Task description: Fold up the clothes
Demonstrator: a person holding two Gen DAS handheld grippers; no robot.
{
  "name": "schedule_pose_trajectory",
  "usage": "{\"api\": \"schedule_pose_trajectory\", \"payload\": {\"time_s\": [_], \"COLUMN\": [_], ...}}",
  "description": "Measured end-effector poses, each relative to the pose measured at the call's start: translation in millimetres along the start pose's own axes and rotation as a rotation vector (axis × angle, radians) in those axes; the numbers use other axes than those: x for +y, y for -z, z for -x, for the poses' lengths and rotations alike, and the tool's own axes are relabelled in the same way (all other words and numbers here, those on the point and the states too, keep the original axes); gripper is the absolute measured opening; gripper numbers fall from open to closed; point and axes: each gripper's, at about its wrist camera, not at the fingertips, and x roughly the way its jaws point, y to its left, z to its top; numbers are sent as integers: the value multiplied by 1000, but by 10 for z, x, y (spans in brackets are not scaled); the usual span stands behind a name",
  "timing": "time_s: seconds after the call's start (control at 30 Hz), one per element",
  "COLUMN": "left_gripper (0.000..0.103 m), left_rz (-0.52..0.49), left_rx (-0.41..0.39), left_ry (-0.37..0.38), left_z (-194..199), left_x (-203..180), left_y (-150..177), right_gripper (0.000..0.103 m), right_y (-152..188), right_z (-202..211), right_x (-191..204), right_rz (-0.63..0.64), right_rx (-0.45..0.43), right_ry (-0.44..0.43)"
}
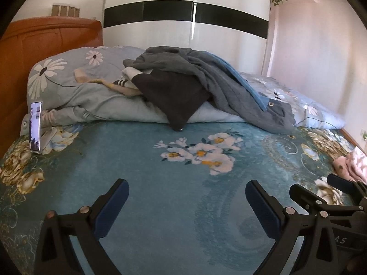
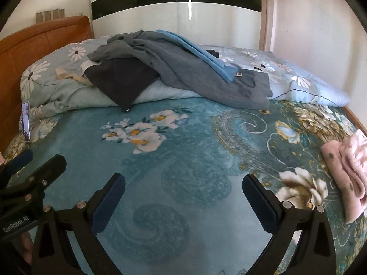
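Several unfolded garments lie heaped on the rolled floral quilt [image 1: 68, 87] at the far side of the bed: a grey sweatshirt [image 1: 220, 84] draped down to the right, a black garment [image 1: 176, 96] hanging over the quilt's near edge, a blue one [image 1: 247, 78] on top, and striped and beige pieces [image 1: 123, 84] tucked to the left. A pink garment [image 2: 346, 174] lies folded on the teal blanket [image 2: 183, 160] at the near right. Both claws, left [image 1: 187, 206] and right [image 2: 183, 201], hover over the bare blanket with fingers spread wide, gripping nothing. This fits either a pause between garments or a wider halt, so judge only this far: if another piece is taken, the black garment looks easiest, since its corner hangs free. Pinching it at two separate edge points would let it spread flat on the open blanket without dragging the sweatshirt. A phone [image 1: 35, 126] stands propped at the far left.
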Motion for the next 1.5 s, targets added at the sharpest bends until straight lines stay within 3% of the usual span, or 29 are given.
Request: {"api": "schedule_pose_trajectory", "payload": {"time_s": [0.3,1.0,1.33,1.5], "left_gripper": [103,103,103,103], "left_rz": [-14,-2,1,-19], "left_rx": [-25,-45,-66,-84], "left_ry": [-27,23,1,-47], "left_z": [-45,-353,-383,-391], "left_x": [35,1,30,-6], "left_y": [-45,-188,-215,-214], "right_gripper": [102,102,102,102], "right_y": [-93,-300,-320,-332], "right_z": [-48,-229,-277,-289], "right_x": [102,-40,-11,-10], "right_rz": [8,-37,-4,6], "right_rx": [-2,-49,-60,-62], "right_ry": [10,-45,-50,-49]}}
